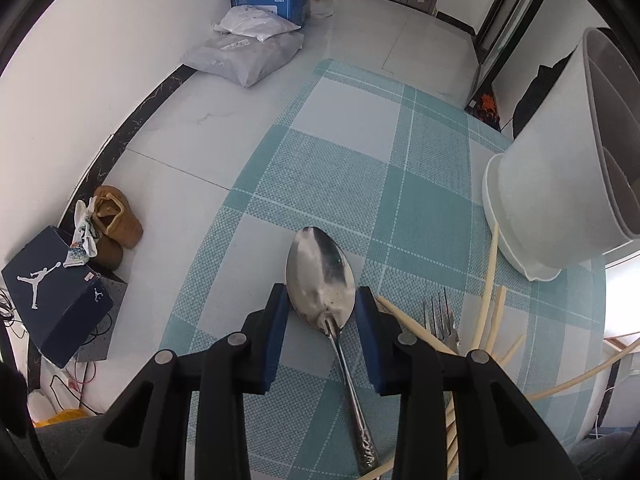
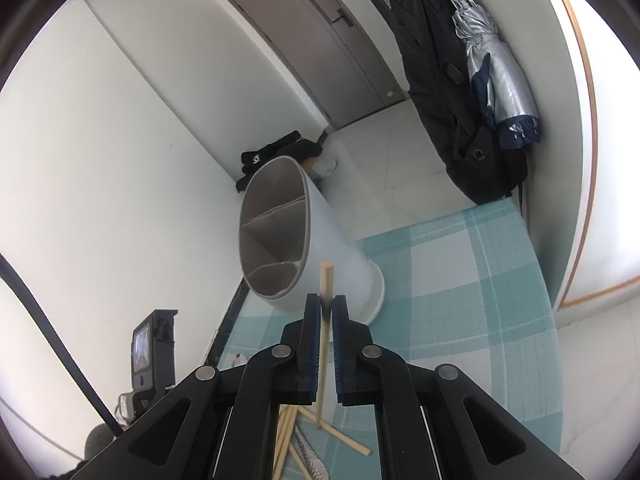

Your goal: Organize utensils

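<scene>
on the floor at far left, a dark blue shoebox (image 1: 56,292) sits against the wall with tan shoes (image 1: 116,220) just beside it. on the teal checked surface (image 1: 360,160), the left hand-held gripper (image 1: 322,300) points steeply down with its blue pads (image 1: 276,340) spread to either side of a metal spoon (image 1: 322,276), flanking the base of the bowl; whether the pads touch the metal cannot be told. the spoon lies flat, bowl far, handle running near. just right of it lie a fork (image 1: 440,316) and a loose scatter of pale chopsticks (image 1: 490,280). farther right, a white utensil holder (image 1: 552,168) stands on the surface, its divided compartments showing at the rim. in the right wrist view, the right hand-held gripper (image 2: 326,308) is pressed together on a single chopstick (image 2: 325,276), whose squared end pokes out beyond the fingertips, in front of the holder's wall. at far right, a dark coat (image 2: 440,80) and a folded silver umbrella (image 2: 496,72) hang by the wall.
</scene>
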Action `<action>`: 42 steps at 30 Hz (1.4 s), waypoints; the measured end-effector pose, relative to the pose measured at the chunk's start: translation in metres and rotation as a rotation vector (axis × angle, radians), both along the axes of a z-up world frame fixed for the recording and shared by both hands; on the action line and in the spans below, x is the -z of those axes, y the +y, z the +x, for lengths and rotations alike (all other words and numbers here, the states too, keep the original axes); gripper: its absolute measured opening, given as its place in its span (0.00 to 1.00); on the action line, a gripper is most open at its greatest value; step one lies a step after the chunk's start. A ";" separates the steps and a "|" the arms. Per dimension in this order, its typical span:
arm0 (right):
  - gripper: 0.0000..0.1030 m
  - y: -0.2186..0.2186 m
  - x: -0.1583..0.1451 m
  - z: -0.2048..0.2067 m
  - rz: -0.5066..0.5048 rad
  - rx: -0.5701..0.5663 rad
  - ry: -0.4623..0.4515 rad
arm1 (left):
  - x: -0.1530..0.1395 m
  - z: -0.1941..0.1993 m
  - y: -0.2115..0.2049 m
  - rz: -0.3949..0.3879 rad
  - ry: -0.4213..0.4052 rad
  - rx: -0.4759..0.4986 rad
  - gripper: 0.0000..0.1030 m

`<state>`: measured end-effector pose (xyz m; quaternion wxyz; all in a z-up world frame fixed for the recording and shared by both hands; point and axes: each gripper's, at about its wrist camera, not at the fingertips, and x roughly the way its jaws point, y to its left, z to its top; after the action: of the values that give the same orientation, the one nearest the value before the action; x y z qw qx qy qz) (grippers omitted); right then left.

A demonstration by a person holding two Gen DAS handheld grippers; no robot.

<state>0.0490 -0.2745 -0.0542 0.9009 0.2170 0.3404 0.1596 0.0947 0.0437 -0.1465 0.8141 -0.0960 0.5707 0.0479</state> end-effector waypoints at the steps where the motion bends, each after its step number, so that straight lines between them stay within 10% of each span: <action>1: 0.05 0.000 0.000 0.000 -0.001 -0.001 -0.001 | 0.000 0.000 0.003 -0.017 -0.003 -0.006 0.28; 10: 0.05 0.004 0.001 0.004 -0.001 -0.007 0.002 | -0.009 -0.002 0.013 -0.070 -0.070 -0.014 0.24; 12: 0.05 0.005 0.001 0.005 -0.002 -0.009 0.001 | -0.010 -0.002 0.017 -0.101 -0.078 -0.010 0.01; 22: 0.05 0.010 0.002 0.003 -0.033 -0.018 -0.006 | -0.018 -0.001 0.011 -0.157 -0.096 0.046 0.01; 28: 0.05 0.011 0.002 0.002 -0.038 -0.015 -0.006 | -0.010 0.007 0.003 -0.079 -0.036 0.109 0.40; 35: 0.05 0.012 -0.001 0.004 -0.045 -0.019 -0.020 | -0.004 0.015 -0.008 -0.018 0.009 0.176 0.40; 42: 0.05 0.009 0.000 0.009 -0.027 -0.016 -0.009 | -0.005 0.017 -0.002 0.026 0.022 0.165 0.11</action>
<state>0.0576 -0.2657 -0.0543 0.9040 0.2016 0.3400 0.1631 0.1119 0.0419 -0.1418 0.8101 -0.0378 0.5849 -0.0108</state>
